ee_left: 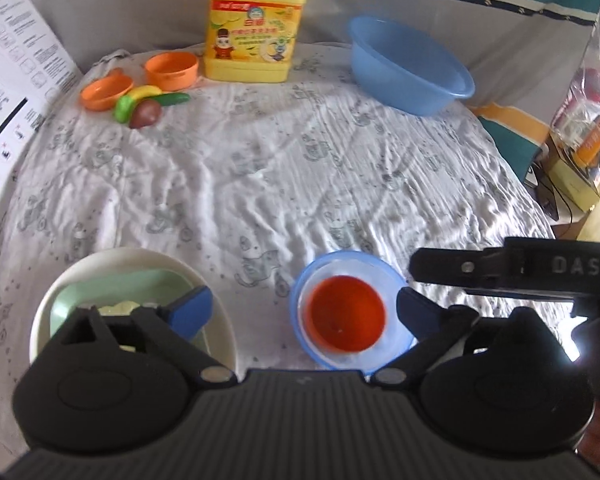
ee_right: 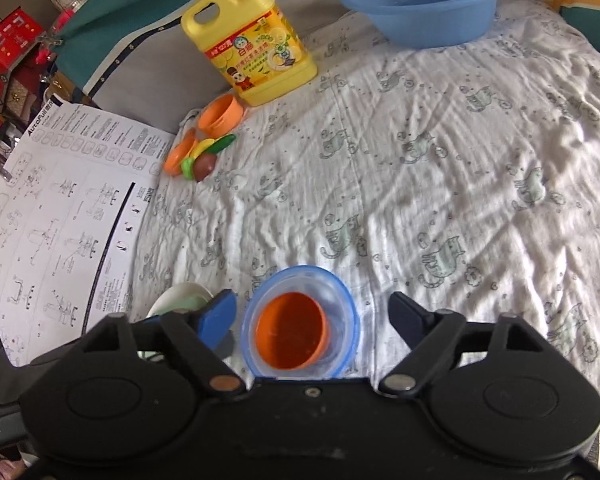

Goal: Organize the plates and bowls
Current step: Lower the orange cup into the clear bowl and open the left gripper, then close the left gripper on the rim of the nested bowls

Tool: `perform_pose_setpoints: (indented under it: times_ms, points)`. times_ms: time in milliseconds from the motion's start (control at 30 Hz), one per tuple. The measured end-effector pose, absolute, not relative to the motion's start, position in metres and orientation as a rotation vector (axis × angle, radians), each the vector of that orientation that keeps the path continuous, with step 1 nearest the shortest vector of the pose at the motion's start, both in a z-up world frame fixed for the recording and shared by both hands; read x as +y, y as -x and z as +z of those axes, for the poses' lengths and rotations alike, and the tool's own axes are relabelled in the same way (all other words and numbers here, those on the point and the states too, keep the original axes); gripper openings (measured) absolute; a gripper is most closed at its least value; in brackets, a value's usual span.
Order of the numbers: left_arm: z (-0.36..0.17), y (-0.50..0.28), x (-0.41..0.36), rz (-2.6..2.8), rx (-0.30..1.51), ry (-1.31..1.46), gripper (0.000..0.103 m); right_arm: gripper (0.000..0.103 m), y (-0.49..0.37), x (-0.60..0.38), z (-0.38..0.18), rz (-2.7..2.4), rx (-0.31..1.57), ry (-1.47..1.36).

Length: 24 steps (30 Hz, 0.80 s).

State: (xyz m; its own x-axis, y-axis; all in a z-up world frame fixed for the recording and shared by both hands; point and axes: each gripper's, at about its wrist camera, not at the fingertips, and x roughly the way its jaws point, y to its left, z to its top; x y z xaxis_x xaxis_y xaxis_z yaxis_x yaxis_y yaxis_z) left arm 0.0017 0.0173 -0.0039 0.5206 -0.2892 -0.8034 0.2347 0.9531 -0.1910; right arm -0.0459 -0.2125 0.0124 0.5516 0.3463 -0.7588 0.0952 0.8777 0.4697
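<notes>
Here, one orange cup (ee_left: 346, 316) nests inside one clear blue-rimmed bowl (ee_left: 336, 264).
One green dish (ee_left: 100, 292) sits in one white bowl (ee_left: 60, 284); left gripper (ee_left: 304, 312) and right gripper (ee_right: 312, 312) both gape, holding nothing.

A lived-in home: ahead of the grippers, a cat-print cloth (ee_right: 400, 168), dish-soap jug (ee_right: 256, 48), and washbasin (ee_right: 424, 4).

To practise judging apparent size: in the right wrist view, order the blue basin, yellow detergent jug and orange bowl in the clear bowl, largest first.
1. blue basin
2. yellow detergent jug
3. orange bowl, though it lies nearest the camera, so it looks bigger than it is.
</notes>
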Motion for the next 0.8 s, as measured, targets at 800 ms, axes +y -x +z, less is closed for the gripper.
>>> perform_pose_setpoints:
  times_ms: [800]
  points:
    - [-0.045, 0.009, 0.022, -0.319, 0.971, 0.051, 0.099, 0.097, 0.058, -0.209, -0.009, 0.054, 1.007, -0.469]
